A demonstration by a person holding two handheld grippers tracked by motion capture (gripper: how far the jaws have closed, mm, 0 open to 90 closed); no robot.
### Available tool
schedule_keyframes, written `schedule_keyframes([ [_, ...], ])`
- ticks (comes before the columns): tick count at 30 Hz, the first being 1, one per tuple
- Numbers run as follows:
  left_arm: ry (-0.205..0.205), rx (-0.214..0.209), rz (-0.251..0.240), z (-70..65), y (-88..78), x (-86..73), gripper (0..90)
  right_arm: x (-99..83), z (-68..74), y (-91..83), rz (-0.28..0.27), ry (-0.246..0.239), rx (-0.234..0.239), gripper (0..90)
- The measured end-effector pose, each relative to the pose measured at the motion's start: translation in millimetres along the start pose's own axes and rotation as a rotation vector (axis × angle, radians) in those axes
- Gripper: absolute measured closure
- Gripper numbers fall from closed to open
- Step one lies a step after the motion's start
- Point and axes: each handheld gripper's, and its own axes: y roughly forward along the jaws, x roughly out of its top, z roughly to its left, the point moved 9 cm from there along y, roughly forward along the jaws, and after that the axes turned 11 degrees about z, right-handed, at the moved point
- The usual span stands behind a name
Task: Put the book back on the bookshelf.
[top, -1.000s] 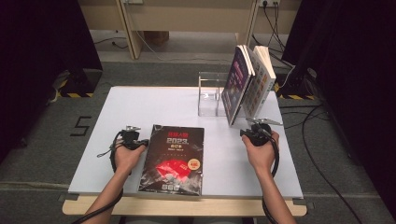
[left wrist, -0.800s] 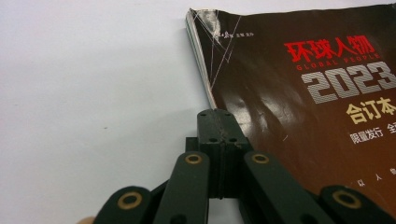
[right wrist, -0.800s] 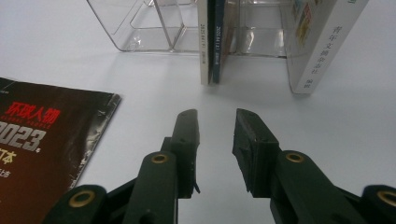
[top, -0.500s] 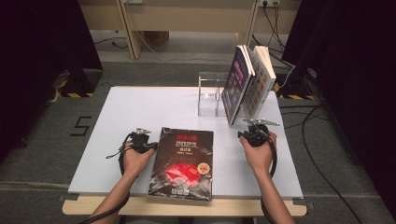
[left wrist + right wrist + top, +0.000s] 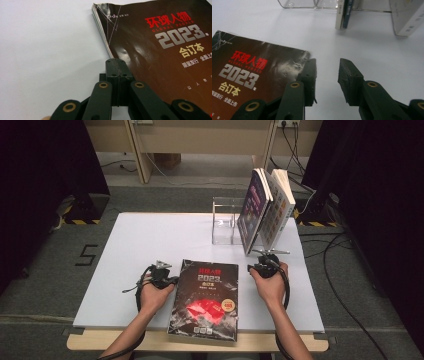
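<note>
A thick dark book (image 5: 207, 300) with a red picture and "2023" on its cover lies flat near the front edge of the white table (image 5: 150, 235). My left gripper (image 5: 170, 279) is shut with nothing in it. In the left gripper view its closed tip (image 5: 117, 62) rests against the left edge of the book (image 5: 160, 57). My right gripper (image 5: 264, 260) stands open just right of the book's far right corner. Its jaws have just been opening, with bare table between them (image 5: 327, 67). Its left jaw sits beside the corner of the book (image 5: 257, 72).
A clear acrylic bookstand (image 5: 222, 222) stands at the back right of the table, with two books (image 5: 252, 210) (image 5: 275, 207) leaning upright against it. In the right gripper view the stand (image 5: 307, 3) and those books (image 5: 343, 13) are straight ahead. The table's left half is bare.
My left hand has moved right against the book's left edge, and the book has slid right with it. The right hand has stayed in place.
</note>
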Motion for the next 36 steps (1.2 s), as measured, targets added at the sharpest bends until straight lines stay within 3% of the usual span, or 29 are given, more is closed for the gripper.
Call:
schedule_keyframes([
  [8, 0.041, -0.026, 0.017, -19.8, 1.4, -3.3, 89.8, 3.3, 7.1, 13.0, 0.043, 0.020, 0.040, 65.8],
  [16, 0.086, -0.058, 0.038, -37.7, -0.6, -10.5, 89.8, -0.5, 1.4, 29.0, 0.102, 0.031, 0.046, 64.3],
  [23, 0.073, -0.106, 0.041, -42.6, -5.8, -11.8, 89.3, 0.5, -3.3, 32.9, 0.122, 0.053, 0.041, 62.6],
  [26, 0.038, -0.139, 0.034, -40.0, -13.0, -9.9, 80.8, 2.0, -4.3, 34.1, 0.120, 0.048, 0.044, 61.8],
  [30, 0.021, -0.136, 0.017, -37.4, -20.8, -6.8, 77.4, 2.6, -4.0, 35.4, 0.124, 0.047, 0.041, 61.5],
  [36, 0.051, -0.151, 0.055, -46.0, -17.3, -13.7, 69.7, 4.0, -3.7, 37.0, 0.127, 0.053, 0.052, 61.4],
])
